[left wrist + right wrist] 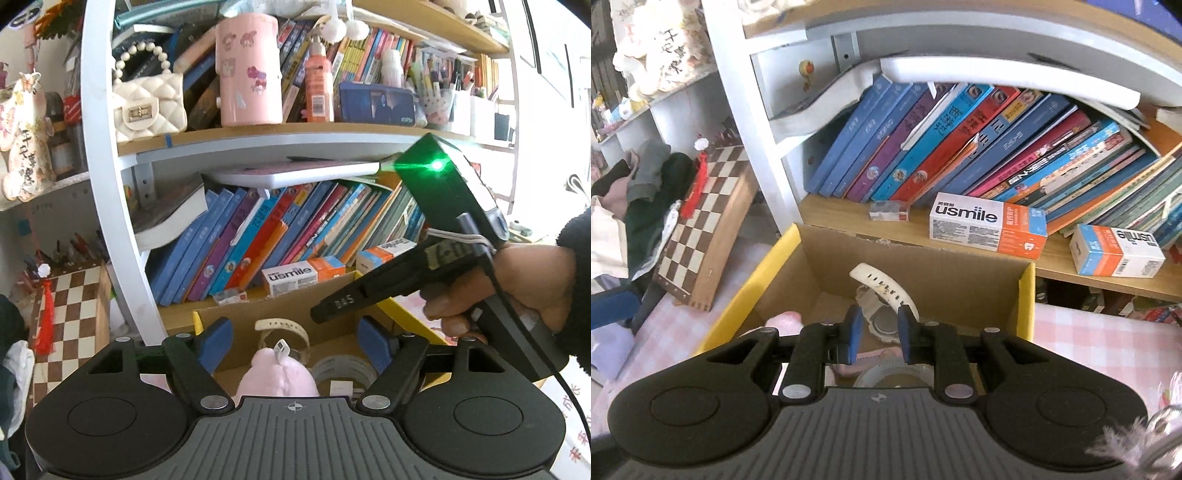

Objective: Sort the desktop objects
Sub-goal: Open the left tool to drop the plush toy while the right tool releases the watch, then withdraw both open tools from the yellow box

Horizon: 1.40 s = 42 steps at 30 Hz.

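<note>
In the left wrist view the left gripper (pixel 295 341) sat at the bottom centre with its blue pads spread wide apart and nothing between them. Beyond it lay the cardboard box (pixel 236 317), holding a pink plush toy (pixel 277 373), a white watch (pixel 282 326) and a roll of clear tape (pixel 341 369). At the right of that frame a person's hand (pixel 517 288) gripped the handle of the right gripper's black body (a green light glowed on top of it).

In the right wrist view the right gripper (pixel 877 332) stood low in the centre, its pads a narrow gap apart and clamped on nothing. Past them the watch (pixel 882 288) rested inside the box (pixel 923 266), with the plush toy (pixel 785 319) at lower left and the tape (pixel 897 373) partly hidden behind the gripper body. The box stood on a pink checked tablecloth (pixel 1089 332). Behind it, on the shelf, two usmile cartons (pixel 988 225) lay before a row of leaning books (pixel 942 147). A folded chessboard (pixel 709 225) leaned at the left.
</note>
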{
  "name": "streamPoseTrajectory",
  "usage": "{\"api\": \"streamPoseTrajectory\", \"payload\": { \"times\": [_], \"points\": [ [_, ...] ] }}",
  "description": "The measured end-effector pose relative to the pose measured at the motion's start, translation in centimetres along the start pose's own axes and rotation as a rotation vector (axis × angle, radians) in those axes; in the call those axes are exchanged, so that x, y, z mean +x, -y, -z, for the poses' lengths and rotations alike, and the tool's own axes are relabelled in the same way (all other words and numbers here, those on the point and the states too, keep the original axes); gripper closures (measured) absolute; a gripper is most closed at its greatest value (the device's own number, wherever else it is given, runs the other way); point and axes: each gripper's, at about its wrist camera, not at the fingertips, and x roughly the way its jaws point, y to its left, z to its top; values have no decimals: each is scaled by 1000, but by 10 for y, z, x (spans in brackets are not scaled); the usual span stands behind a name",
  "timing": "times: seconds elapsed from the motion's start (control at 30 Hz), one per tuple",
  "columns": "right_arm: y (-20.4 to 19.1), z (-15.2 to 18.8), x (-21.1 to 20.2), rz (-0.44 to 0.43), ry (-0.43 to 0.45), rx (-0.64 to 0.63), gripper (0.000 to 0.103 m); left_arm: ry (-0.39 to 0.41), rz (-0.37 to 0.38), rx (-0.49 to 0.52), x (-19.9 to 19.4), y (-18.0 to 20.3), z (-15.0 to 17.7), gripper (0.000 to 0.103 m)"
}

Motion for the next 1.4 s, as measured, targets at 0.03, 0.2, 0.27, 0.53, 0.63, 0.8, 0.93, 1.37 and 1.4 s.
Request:
{"api": "streamPoseTrajectory", "payload": {
  "times": [0.03,0.2,0.27,0.53,0.63,0.8,0.93,1.37,1.4],
  "points": [
    [-1,2,-6,1,8,3,83,5,2,0,-4,0,0,26],
    [-9,13,-40,6,59,11,80,36,4,11,-29,0,1,24],
    [-12,19,-56,7,83,17,78,48,6,10,-40,-2,1,21],
    [-29,51,-118,23,149,38,72,67,24,7,-81,-5,11,21],
    [-36,66,-136,37,162,43,69,67,30,13,-95,-6,18,21],
    [-48,94,-164,67,182,50,59,57,31,3,-118,-10,33,21],
    [-58,116,-180,90,181,52,58,39,26,-10,-133,-16,46,20],
    [-81,176,-208,142,162,79,54,0,11,-47,-169,-17,79,20],
    [-82,181,-209,145,160,79,54,-4,9,-51,-171,-17,81,20]
  ]
}}
